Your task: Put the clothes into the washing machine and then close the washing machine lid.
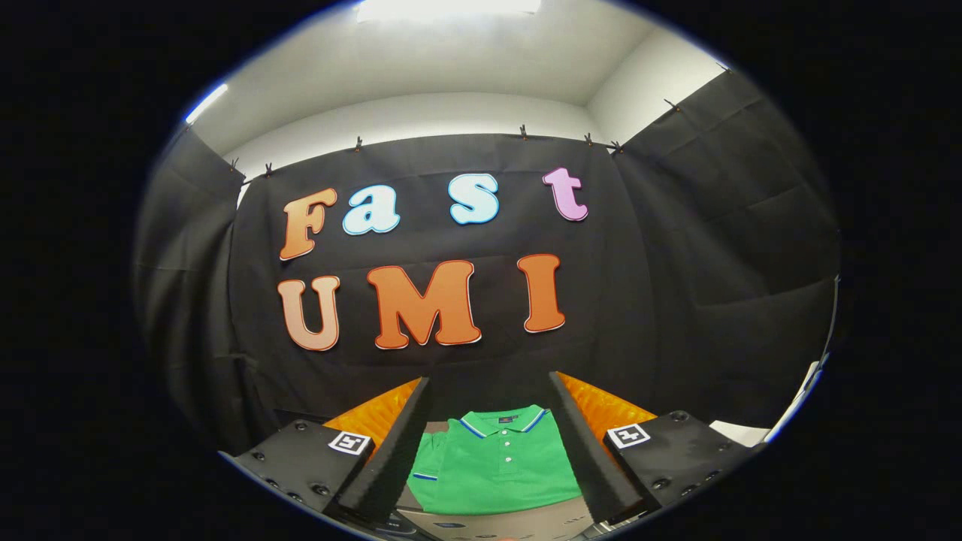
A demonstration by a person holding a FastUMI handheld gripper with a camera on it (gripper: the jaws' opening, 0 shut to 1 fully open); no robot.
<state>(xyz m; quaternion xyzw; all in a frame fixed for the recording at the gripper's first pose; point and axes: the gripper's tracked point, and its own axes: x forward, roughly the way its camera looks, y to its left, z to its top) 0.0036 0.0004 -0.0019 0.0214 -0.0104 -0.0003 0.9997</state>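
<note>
- The shirt (500,462), green with a striped collar and a buttoned placket, lies folded and flat in the lower centre of the frame, collar toward the back wall.
- It rests on a pale board (526,518) that shows at the bottom of the frame.
- Your gripper (492,391) stands wide open; the shirt shows between its fingers (398,451), and neither finger touches the cloth.
- An orange padded surface (601,409) lies beyond the shirt, showing past both fingers.
- Risk: if you close on the top layer alone, the fold will likely open and the shirt will trail.
- Risk: a shallow pinch at the collar may slip during the lift.
</note>
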